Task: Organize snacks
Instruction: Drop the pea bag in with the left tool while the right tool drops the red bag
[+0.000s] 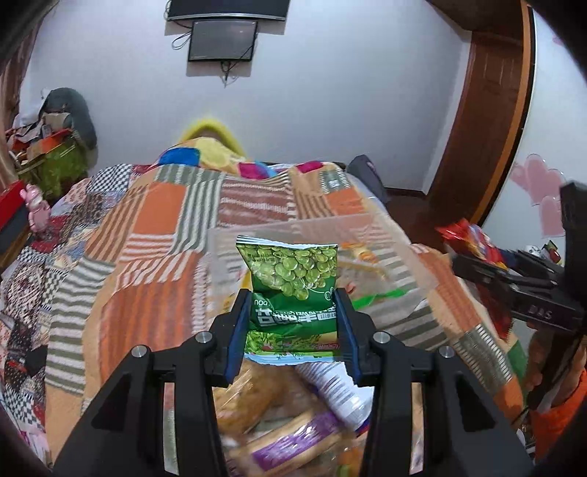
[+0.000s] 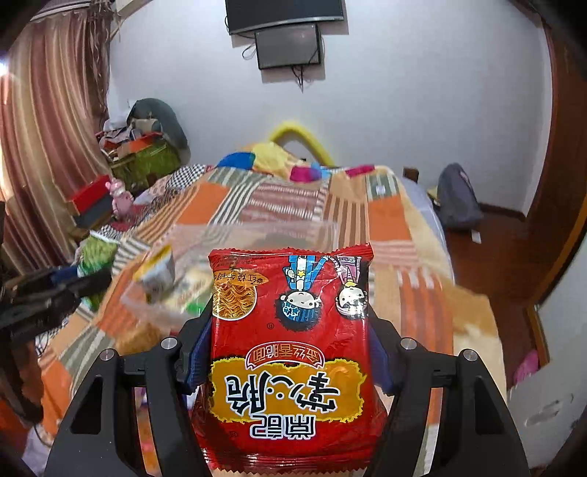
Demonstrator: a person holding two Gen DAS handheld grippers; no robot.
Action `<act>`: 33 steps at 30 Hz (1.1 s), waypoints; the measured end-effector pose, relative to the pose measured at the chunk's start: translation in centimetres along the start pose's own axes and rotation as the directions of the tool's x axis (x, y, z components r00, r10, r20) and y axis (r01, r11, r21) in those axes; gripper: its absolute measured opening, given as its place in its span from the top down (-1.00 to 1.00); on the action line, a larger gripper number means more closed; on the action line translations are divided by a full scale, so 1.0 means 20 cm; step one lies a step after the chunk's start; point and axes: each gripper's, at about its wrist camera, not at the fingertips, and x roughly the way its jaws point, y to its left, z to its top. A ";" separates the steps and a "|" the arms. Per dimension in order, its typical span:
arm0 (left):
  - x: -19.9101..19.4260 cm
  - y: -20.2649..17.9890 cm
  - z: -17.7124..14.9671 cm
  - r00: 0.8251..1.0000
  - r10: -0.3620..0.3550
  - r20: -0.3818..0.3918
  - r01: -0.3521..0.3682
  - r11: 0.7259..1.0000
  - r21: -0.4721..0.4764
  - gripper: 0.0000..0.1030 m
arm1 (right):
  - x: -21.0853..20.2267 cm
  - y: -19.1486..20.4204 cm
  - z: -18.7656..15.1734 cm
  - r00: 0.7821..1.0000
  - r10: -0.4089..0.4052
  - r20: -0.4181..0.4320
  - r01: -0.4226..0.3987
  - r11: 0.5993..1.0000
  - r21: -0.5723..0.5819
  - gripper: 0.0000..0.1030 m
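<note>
My left gripper [image 1: 293, 312] is shut on a green pea snack packet [image 1: 293, 282], held upright above the bed. Behind it stands a clear plastic box [image 1: 315, 235] with a few snacks inside. Below it lie several bread and snack packs [image 1: 279, 422]. My right gripper [image 2: 290, 330] is shut on a red noodle snack packet [image 2: 290, 352], held above the bed. The clear box [image 2: 190, 249] lies ahead and left of it, holding small packets. The right gripper with its red packet also shows in the left wrist view [image 1: 513, 279]. The left gripper shows in the right wrist view [image 2: 47, 293].
A patchwork blanket [image 1: 146, 238] covers the bed. Cluttered boxes and a pink toy [image 1: 36, 209] stand at the left. A wooden door frame [image 1: 488, 121] and a grey bag [image 2: 458, 198] stand at the right. Screens [image 2: 286, 33] hang on the far wall.
</note>
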 end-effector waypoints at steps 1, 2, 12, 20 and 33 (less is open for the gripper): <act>0.01 -0.02 0.01 1.000 -0.006 0.000 0.006 1.000 0.003 0.15 | 0.03 0.00 0.02 1.000 -0.003 0.004 0.003 1.000 0.002 -0.26; 0.04 -0.04 0.03 1.000 -0.012 -0.003 0.012 1.000 0.008 0.15 | 0.04 0.01 0.04 1.000 -0.002 0.006 0.002 1.000 0.003 -0.26; 0.32 -0.06 0.07 0.997 0.001 -0.083 0.000 1.000 0.009 0.15 | 0.29 0.00 0.15 1.000 -0.005 -0.025 0.005 1.000 0.018 -0.26; 0.48 0.01 0.06 0.991 0.019 -0.133 -0.024 0.999 -0.036 0.15 | 0.43 0.00 0.13 0.996 0.000 -0.086 0.003 1.000 0.025 -0.27; 0.35 -0.03 0.07 0.994 -0.011 -0.104 0.008 1.000 -0.029 0.12 | 0.29 0.03 0.14 0.997 0.009 -0.074 -0.008 1.000 0.007 -0.49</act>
